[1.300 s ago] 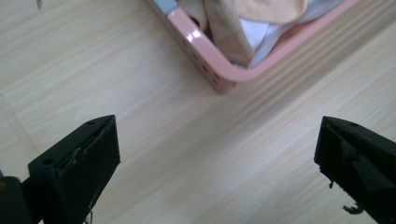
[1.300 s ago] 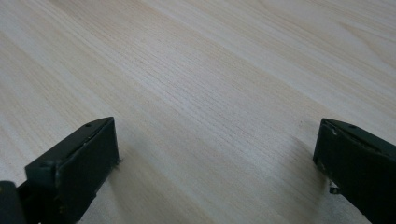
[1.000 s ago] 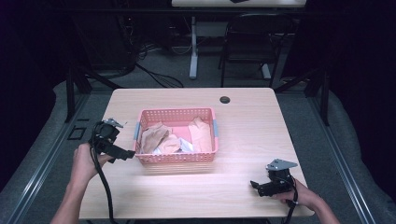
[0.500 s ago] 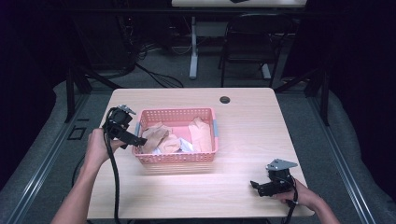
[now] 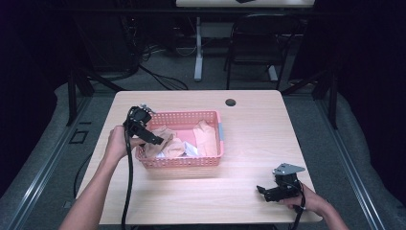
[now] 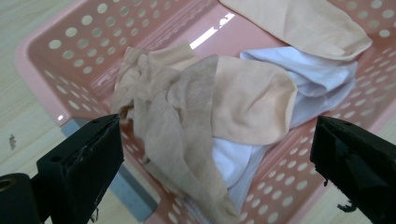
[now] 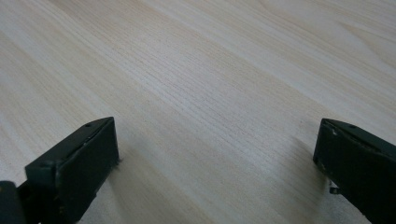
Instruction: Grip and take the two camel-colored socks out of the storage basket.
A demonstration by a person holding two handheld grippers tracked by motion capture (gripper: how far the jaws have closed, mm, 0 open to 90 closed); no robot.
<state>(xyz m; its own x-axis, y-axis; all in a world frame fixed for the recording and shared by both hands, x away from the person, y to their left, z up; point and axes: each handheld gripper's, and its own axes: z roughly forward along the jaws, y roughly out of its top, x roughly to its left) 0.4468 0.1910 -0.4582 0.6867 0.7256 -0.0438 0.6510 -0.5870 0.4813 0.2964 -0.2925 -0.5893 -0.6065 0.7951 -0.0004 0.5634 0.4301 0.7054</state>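
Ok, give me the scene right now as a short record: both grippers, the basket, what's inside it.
left gripper: jaws wide open, over the basket's left end, aimed at the crumpled beige stocking
right gripper: jaws open, low over bare table, near the front right corner, holding nothing
basket: pink, perforated, left of table centre
contents: beige stockings, one more lying flat; white cloth partly under the crumpled stocking
held items: none

- light wood counter (image 5: 258, 143), mostly bare on the right half
- small black round grommet hole (image 5: 231, 102) near the counter's far edge
- black chair (image 5: 258, 52) behind the counter, next to a white desk leg (image 5: 198, 50)
- tangle of black cables (image 5: 158, 72) on the grey floor (image 5: 354, 143)
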